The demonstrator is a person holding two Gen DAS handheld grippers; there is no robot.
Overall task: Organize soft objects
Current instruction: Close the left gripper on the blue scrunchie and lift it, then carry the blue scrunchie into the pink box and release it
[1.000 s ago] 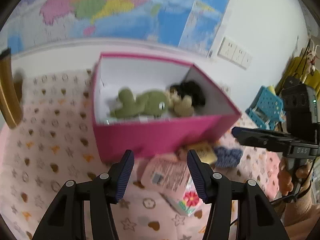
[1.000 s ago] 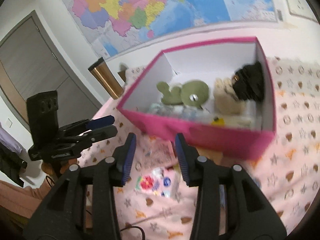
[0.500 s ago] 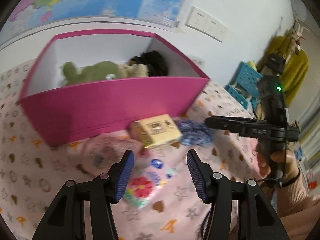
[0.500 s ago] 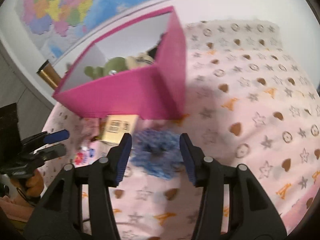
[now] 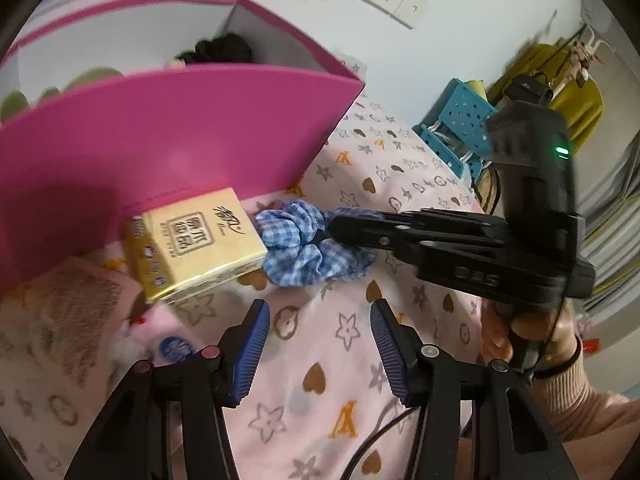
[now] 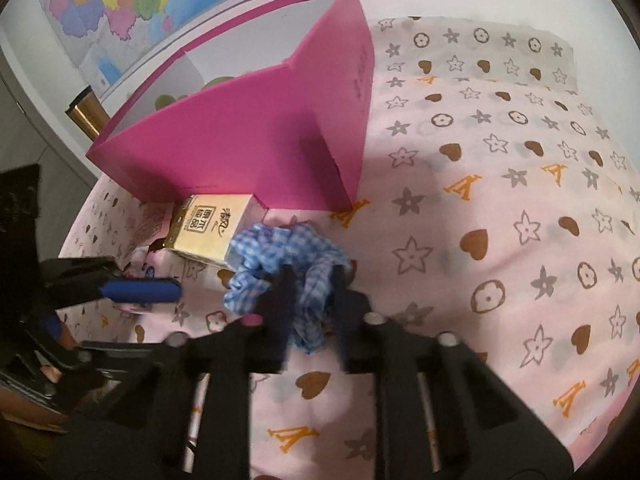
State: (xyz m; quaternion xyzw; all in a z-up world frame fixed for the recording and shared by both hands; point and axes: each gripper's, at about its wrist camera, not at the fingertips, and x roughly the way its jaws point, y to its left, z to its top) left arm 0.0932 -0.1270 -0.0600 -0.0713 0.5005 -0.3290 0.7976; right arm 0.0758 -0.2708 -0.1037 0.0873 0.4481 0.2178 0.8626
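Blue scrunchie, beside the pink box, sits pinched in the closing right claw; left claw narrowing, empty.

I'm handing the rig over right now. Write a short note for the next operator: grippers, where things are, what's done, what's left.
Right gripper: jaws closing on the blue gingham scrunchie, which is pinched between them on the pink cloth.
Left gripper: jaws closing with nothing between them, above bare cloth.
Pink box: green plush and a dark plush already inside.
Left outside, at the box front: the scrunchie, yellow tissue pack, pink packet.
Next, probably: lift the scrunchie into the box, then the two packs.
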